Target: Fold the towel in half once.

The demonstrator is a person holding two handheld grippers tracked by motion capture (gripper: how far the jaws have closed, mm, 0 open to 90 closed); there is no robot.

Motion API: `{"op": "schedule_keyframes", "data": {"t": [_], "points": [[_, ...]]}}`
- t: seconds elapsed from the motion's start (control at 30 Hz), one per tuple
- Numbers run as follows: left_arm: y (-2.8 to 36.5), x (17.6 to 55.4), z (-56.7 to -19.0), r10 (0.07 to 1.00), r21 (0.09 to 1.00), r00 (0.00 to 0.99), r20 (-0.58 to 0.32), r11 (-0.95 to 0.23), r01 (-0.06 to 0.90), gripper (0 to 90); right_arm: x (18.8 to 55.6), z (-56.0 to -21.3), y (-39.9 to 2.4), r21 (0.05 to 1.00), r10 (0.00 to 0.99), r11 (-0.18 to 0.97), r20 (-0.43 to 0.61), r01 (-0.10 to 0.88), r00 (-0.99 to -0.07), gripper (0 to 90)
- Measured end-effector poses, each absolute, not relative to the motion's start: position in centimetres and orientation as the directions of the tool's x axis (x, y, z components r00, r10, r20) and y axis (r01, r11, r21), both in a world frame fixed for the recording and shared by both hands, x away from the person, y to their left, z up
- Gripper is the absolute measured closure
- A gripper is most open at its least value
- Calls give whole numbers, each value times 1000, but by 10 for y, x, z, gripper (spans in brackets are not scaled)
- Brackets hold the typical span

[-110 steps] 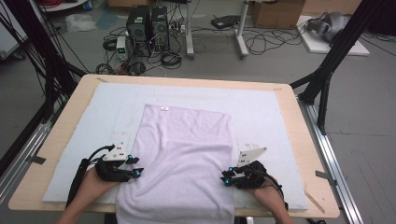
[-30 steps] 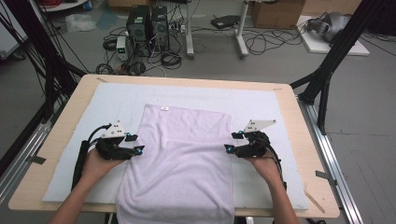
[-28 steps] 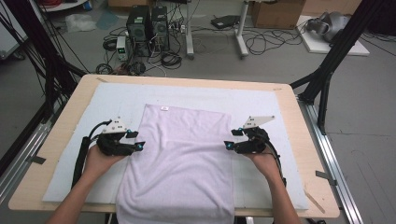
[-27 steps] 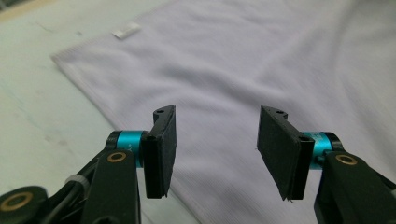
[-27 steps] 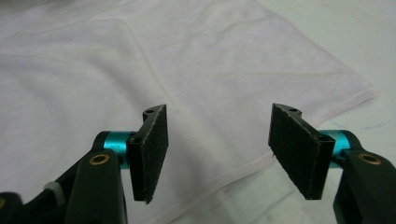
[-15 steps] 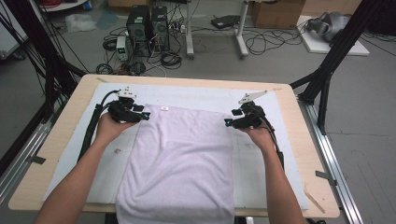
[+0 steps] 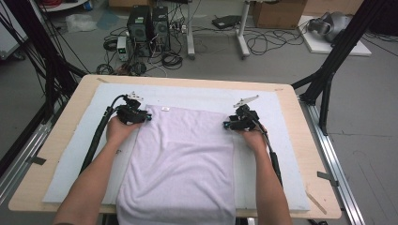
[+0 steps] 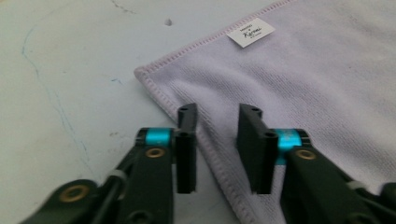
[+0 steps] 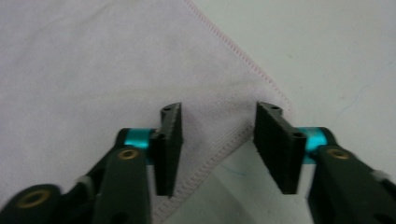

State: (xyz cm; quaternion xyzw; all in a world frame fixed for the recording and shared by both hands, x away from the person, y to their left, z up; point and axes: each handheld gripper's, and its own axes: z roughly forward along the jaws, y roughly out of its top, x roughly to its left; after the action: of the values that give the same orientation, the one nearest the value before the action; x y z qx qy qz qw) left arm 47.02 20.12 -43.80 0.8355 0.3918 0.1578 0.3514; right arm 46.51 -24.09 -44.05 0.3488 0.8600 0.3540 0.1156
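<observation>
A pale lilac towel (image 7: 183, 154) lies flat on the mat, its near end hanging over the table's front edge. My left gripper (image 7: 148, 118) is at the towel's far left corner. In the left gripper view its jaws (image 8: 217, 112) straddle the stitched hem (image 8: 159, 93) with a gap between them, a white label (image 8: 251, 31) beyond. My right gripper (image 7: 226, 125) is at the far right corner, and its jaws (image 9: 219, 109) stand apart over the corner of the towel (image 9: 93, 60). Both pairs of jaws have just been closing, with towel edge between them but not pinched.
A pale grey mat (image 7: 197, 96) covers most of the wooden table (image 7: 305, 140). Black cables trail from both grippers along the forearms. Beyond the table stand computer cases (image 7: 148, 26), loose cables and black frame legs (image 7: 328, 70).
Both hands have moved away from the person along the towel's sides to its far corners. The jaws of both grippers stand narrower than before.
</observation>
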Motion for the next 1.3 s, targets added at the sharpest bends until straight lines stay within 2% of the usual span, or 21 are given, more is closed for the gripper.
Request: {"op": "schedule_keyframes", "data": {"t": [0.03,0.07,0.13,0.3,0.53,0.7,0.87,1.1,1.3], "points": [[199,470,-438,768,709,641,-5,-450,544,821,464,-441,-241,694,681,499,56,519,-730,662],[198,469,-437,770,706,638,1,-452,544,847,463,-441,-240,696,671,499,66,516,-738,751],[196,469,-437,772,703,635,12,-459,544,861,462,-440,-237,688,651,510,85,517,-754,852],[202,467,-429,782,711,624,8,-443,546,869,462,-435,-239,701,659,483,103,524,-745,864],[218,454,-400,760,769,650,-3,-413,487,870,456,-397,-255,809,643,334,181,484,-745,866],[230,428,-380,733,827,680,-21,-369,424,870,437,-375,-264,825,622,325,182,463,-761,868],[237,389,-382,713,856,700,-28,-345,386,869,408,-362,-262,852,557,318,188,417,-809,868],[250,328,-396,677,868,735,-33,-345,357,869,353,-376,-263,860,480,353,172,368,-861,867],[253,287,-408,643,858,765,-32,-374,351,868,312,-399,-266,833,460,400,177,382,-870,865]]}}
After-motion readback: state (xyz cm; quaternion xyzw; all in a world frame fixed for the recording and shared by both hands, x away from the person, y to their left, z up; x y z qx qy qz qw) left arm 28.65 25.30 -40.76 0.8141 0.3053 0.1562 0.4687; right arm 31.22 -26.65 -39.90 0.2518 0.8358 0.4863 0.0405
